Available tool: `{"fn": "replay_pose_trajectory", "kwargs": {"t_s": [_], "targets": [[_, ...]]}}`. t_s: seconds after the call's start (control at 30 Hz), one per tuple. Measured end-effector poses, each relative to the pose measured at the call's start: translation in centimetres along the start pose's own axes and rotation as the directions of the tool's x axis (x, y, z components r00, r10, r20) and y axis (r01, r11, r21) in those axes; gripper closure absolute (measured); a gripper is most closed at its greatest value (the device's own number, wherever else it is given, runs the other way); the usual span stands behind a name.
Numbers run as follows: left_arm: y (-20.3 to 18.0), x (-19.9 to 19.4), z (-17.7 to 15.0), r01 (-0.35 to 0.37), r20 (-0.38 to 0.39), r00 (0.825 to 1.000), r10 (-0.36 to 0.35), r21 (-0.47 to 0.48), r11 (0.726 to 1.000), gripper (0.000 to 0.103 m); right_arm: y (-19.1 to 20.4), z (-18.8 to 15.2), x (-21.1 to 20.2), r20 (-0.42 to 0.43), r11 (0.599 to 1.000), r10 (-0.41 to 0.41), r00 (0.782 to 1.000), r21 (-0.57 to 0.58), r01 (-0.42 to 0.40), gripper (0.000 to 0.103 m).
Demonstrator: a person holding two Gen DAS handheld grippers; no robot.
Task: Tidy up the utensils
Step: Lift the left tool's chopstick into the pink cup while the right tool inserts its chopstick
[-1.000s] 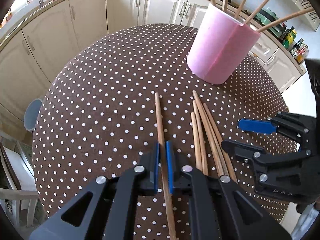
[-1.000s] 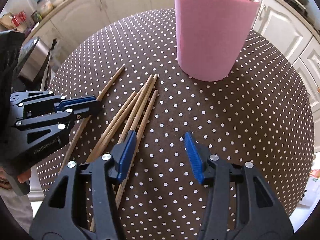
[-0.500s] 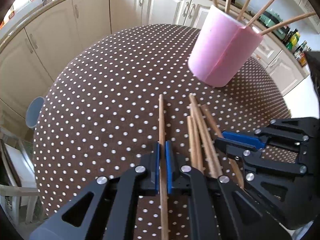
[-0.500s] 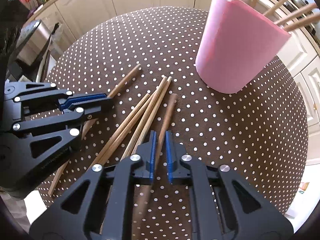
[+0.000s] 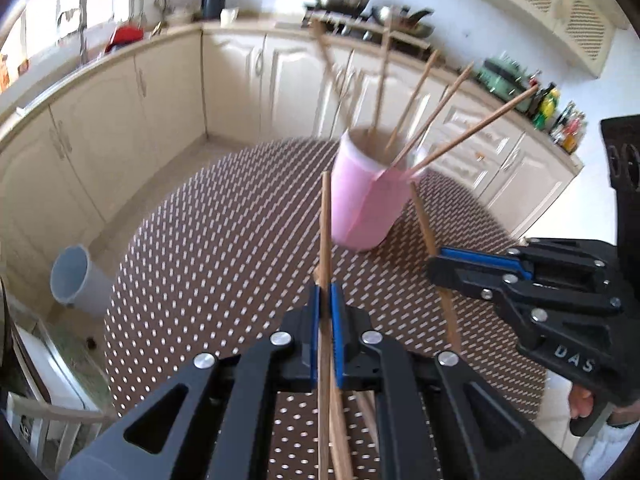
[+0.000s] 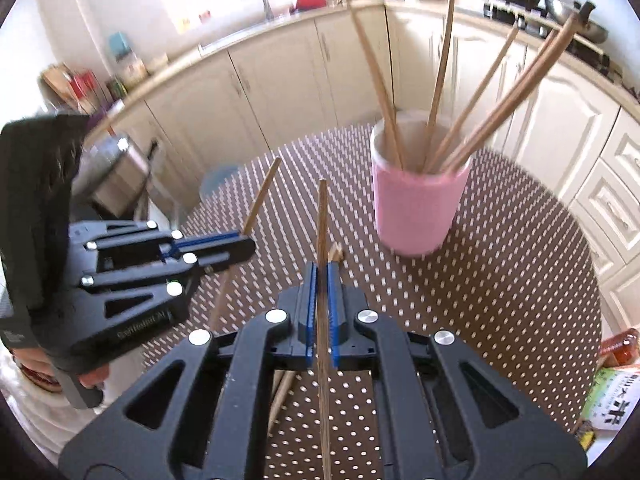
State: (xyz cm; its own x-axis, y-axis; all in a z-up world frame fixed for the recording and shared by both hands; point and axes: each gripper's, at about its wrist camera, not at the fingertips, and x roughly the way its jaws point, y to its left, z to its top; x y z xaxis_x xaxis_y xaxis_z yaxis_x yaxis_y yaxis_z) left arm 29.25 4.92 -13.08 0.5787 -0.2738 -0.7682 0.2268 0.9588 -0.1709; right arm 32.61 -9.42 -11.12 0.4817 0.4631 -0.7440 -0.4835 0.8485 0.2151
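**Left wrist, right wrist: one chopstick clamped in each gripper**

Left wrist view: left gripper (image 5: 327,320) clenched on a wooden chopstick (image 5: 325,224), held clear above the polka-dot desk (image 5: 208,248), tip reaching toward the pink holder (image 5: 362,208). More chopsticks fanned out of that holder. Off to the right, the right gripper (image 5: 434,270) clamped on a second chopstick (image 5: 424,224). Loose chopsticks (image 5: 362,408) lying on the desk below, mostly hidden by the fingers.

Right wrist view: right gripper (image 6: 320,300) closed tight on its chopstick (image 6: 322,216), pointing up and forward. Pink holder (image 6: 416,208) standing upright on the desk (image 6: 500,280), ahead and to the right. Left gripper (image 6: 246,246) at the left, gripping its chopstick (image 6: 262,196). Remaining loose chopsticks (image 6: 282,396) on the desk underneath.
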Motion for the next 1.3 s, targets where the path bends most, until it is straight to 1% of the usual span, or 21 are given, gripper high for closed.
{"fn": "replay_pose_trajectory", "kwargs": {"t_s": [0.1, 0.13, 0.23, 0.3, 0.37, 0.43, 0.5, 0.57, 0.63, 0.77, 0.8, 0.87, 0.9, 1.0, 1.1, 1.13, 1.17, 1.23, 1.3], "targets": [[-1.5, -2.6, 0.5, -0.002, 0.061, 0.998, -0.001, 0.039, 0.999, 0.097, 0.2, 0.5, -2.6, 0.080, 1.000, 0.016, 0.997, -0.005, -0.016, 0.097], [-2.1, -3.6, 0.7, -0.013, 0.089, 0.996, 0.008, 0.054, 0.998, 0.097, 0.5, 0.5, -3.1, 0.101, 1.000, 0.017, 0.995, -0.005, -0.017, 0.097], [-3.4, -5.7, 0.9, -0.011, 0.139, 0.990, 0.000, 0.082, 0.997, 0.097, 0.6, 0.4, -5.6, 0.182, 1.000, 0.022, 0.983, -0.025, -0.018, 0.097], [-4.6, -6.8, 1.1, -0.013, 0.174, 0.985, -0.005, 0.101, 0.995, 0.097, 0.6, 0.5, -6.6, 0.212, 0.999, 0.018, 0.977, -0.034, -0.011, 0.097], [-5.7, -7.9, 1.4, 0.003, 0.205, 0.978, -0.026, 0.115, 0.993, 0.097, 0.7, 0.7, -7.4, 0.240, 0.999, 0.019, 0.971, -0.037, -0.010, 0.097], [-6.5, -8.9, 1.7, -0.010, 0.245, 0.969, -0.022, 0.131, 0.991, 0.097, 0.6, 0.9, -8.3, 0.264, 0.999, 0.014, 0.964, -0.037, -0.004, 0.097], [-7.1, -9.3, 2.2, -0.025, 0.274, 0.962, -0.013, 0.135, 0.991, 0.097, 0.4, 1.1, -9.2, 0.293, 0.999, 0.007, 0.956, -0.033, 0.003, 0.097], [-7.3, -9.6, 2.7, -0.011, 0.285, 0.958, -0.027, 0.130, 0.991, 0.097, 0.0, 1.2, -9.8, 0.318, 1.000, 0.002, 0.948, -0.029, 0.008, 0.097], [-7.3, -9.9, 3.4, -0.012, 0.304, 0.952, -0.026, 0.125, 0.992, 0.097, -0.2, 1.6, -10.7, 0.348, 0.999, -0.010, 0.937, -0.030, 0.021, 0.097], [-7.3, -10.6, 5.4, -0.030, 0.357, 0.934, -0.012, 0.110, 0.993, 0.097, -0.4, 2.6, -12.0, 0.404, 0.999, -0.033, 0.914, -0.025, 0.047, 0.097], [-7.2, -10.7, 5.8, -0.027, 0.367, 0.930, -0.013, 0.106, 0.994, 0.097, -0.4, 2.7, -12.2, 0.409, 0.999, -0.034, 0.912, -0.025, 0.048, 0.097], [-7.1, -10.7, 6.9, -0.023, 0.395, 0.919, -0.018, 0.097, 0.995, 0.097, -0.6, 3.4, -12.9, 0.441, 0.998, -0.045, 0.896, -0.018, 0.059, 0.097], [-7.1, -10.9, 7.4, -0.019, 0.408, 0.913, -0.020, 0.092, 0.996, 0.097, -0.7, 3.6, -13.1, 0.449, 0.998, -0.050, 0.892, -0.019, 0.066, 0.097], [-7.2, -11.4, 8.7, 0.000, 0.446, 0.894, -0.037, 0.084, 0.996, 0.097, -0.8, 4.4, -14.2, 0.495, 0.996, -0.065, 0.867, -0.014, 0.083, 0.097], [-7.3, -11.9, 9.8, 0.004, 0.486, 0.873, -0.042, 0.079, 0.997, 0.097, -1.0, 5.1, -15.0, 0.536, 0.995, -0.077, 0.840, -0.009, 0.097, 0.097], [-7.4, -12.1, 10.0, 0.003, 0.497, 0.867, -0.040, 0.076, 0.997, 0.097, -1.0, 5.2, -15.2, 0.550, 0.994, -0.087, 0.831, -0.005, 0.107, 0.097], [-7.5, -12.1, 10.3, 0.002, 0.512, 0.858, -0.040, 0.073, 0.997, 0.097, -1.0, 5.3, -15.5, 0.572, 0.991, -0.108, 0.813, -0.001, 0.132, 0.097], [-7.6, -12.0, 10.8, 0.013, 0.537, 0.842, -0.042, 0.059, 0.998, 0.097, -0.8, 5.4, -15.7, 0.594, 0.987, -0.129, 0.794, -0.001, 0.161, 0.097], [-7.7, -11.6, 11.0, 0.024, 0.545, 0.837, -0.049, 0.053, 0.998, 0.097, -0.8, 5.5, -15.6, 0.610, 0.986, -0.133, 0.781, 0.005, 0.164, 0.097]]}}
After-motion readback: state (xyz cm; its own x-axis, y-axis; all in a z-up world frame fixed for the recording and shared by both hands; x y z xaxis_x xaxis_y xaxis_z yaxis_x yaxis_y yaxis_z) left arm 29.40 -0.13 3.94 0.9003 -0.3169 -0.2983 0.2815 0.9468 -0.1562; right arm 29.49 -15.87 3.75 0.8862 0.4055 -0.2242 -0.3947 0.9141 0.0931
